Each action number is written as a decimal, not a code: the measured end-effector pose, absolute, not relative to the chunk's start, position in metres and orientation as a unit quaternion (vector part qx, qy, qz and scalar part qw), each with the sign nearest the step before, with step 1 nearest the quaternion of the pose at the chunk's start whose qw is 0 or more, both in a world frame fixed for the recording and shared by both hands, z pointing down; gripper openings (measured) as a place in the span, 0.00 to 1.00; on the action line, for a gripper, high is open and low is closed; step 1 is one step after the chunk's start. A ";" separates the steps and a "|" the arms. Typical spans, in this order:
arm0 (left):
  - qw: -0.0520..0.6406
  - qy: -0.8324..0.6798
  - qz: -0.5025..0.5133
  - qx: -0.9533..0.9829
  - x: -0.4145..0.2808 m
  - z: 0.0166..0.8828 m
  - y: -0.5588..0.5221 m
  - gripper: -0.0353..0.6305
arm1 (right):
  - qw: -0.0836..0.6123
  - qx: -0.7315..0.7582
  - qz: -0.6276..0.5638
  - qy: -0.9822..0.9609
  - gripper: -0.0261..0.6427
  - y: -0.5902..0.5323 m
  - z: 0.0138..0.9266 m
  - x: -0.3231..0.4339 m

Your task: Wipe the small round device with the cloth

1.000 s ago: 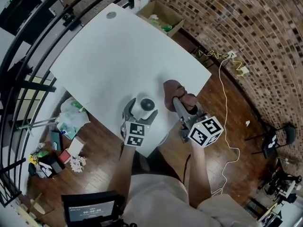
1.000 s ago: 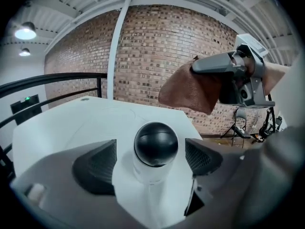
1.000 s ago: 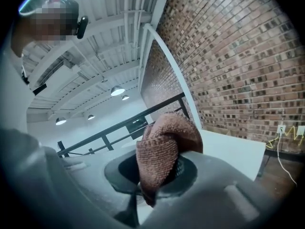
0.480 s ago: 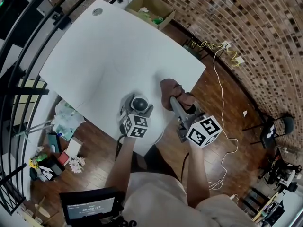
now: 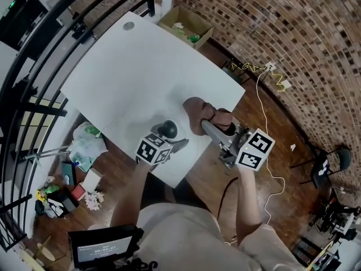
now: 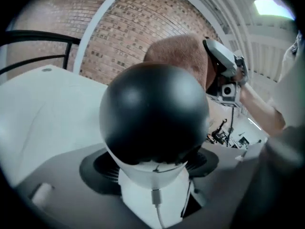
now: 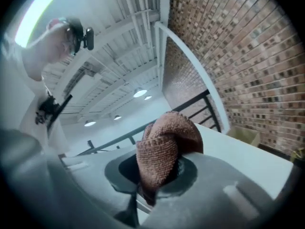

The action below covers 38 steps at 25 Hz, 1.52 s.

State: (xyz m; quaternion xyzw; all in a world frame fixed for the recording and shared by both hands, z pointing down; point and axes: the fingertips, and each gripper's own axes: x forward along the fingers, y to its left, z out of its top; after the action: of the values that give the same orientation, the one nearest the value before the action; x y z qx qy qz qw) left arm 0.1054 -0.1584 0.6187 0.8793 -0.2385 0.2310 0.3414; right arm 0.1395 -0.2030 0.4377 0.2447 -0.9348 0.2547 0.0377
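Brown cloth point(image 5: 197, 112) sits bunched in the fingers of the right gripper point(image 5: 207, 123), ready to wipe. The left gripper point(image 5: 170, 138), whose fingers have just been closing, clasps the device point(image 5: 167, 129) at the desk point(image 5: 141, 66)'s near edge, probably to steady it.

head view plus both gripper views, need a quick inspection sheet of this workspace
surface: white table, small grey disc at far corner
job's things: black-domed white round device, brown knitted cloth, each in a gripper
clutter: cardboard box, plastic bags on wooden floor
grippers: left gripper jaws have just been closing, now on device base; right gripper shut on cloth
cables: white lead plugged into device; white cable on floor
surroundings: brick wall, black railing
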 end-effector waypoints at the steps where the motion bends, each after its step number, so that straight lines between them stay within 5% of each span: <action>1: 0.331 -0.218 0.244 0.885 0.106 0.602 -0.153 0.66 | 0.032 0.203 0.252 -0.946 0.08 -0.201 0.415 0.132; 5: 0.271 -0.165 0.309 0.896 0.095 0.539 -0.141 0.66 | 0.047 0.031 0.294 -0.954 0.08 -0.191 0.336 0.081; 9: 0.228 -0.168 0.335 0.899 0.078 0.483 -0.154 0.66 | 0.172 -0.069 0.307 -0.934 0.08 -0.168 0.312 0.024; 12: 0.207 -0.190 0.326 0.902 0.066 0.450 -0.161 0.66 | 0.242 -0.033 0.267 -0.932 0.08 -0.170 0.319 0.010; 21: 0.137 -0.182 0.305 0.925 0.054 0.407 -0.141 0.66 | 0.298 0.088 0.205 -0.928 0.08 -0.227 0.347 0.016; 29: 0.139 -0.209 0.300 0.920 0.038 0.412 -0.152 0.66 | 0.169 -0.029 0.245 -0.954 0.08 -0.178 0.236 -0.005; 38: 0.172 -0.205 0.253 0.930 0.041 0.398 -0.166 0.66 | 0.226 0.009 0.230 -0.946 0.08 -0.185 0.293 -0.008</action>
State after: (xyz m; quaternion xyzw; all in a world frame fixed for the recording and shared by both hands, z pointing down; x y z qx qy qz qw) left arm 0.0410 -0.1659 0.3982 0.9297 -0.2047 0.2530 0.1723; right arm -0.0084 -0.1846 0.2935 0.0093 -0.9464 0.2302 0.2262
